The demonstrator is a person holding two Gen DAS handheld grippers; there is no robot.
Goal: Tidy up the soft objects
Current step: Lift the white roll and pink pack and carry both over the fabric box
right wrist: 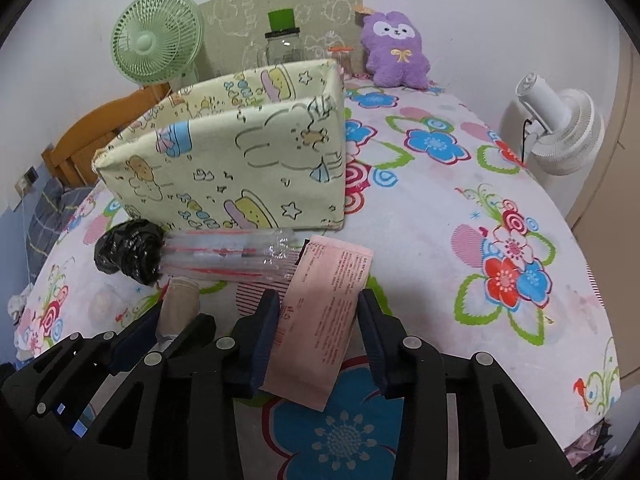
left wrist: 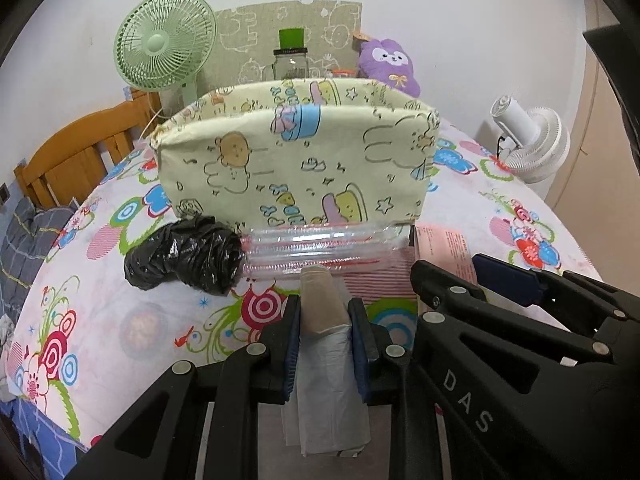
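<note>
Cloth, plastic film and paper on a printed bedspread

We see a matt cotton-like fabric storage bin (left wrist: 296, 160), a crinkled glossy black plastic bag (left wrist: 186, 256), a shiny clear plastic sleeve of straws (left wrist: 320, 246), a matt pink paper packet (right wrist: 320, 320), a fuzzy purple plush toy (right wrist: 396, 50) and a varnished wooden headboard (left wrist: 76, 152).

There were two fans (right wrist: 154, 38) (right wrist: 560, 124), one fabric box (right wrist: 224, 168), one purple plush (right wrist: 396, 50), one jar (right wrist: 284, 42), one black bag roll (right wrist: 128, 250), one pink packet (right wrist: 320, 320), and one clear bag bundle (right wrist: 232, 256).

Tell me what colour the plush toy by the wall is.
Purple, with a white face; the plush toy shows best in the right wrist view.
</note>
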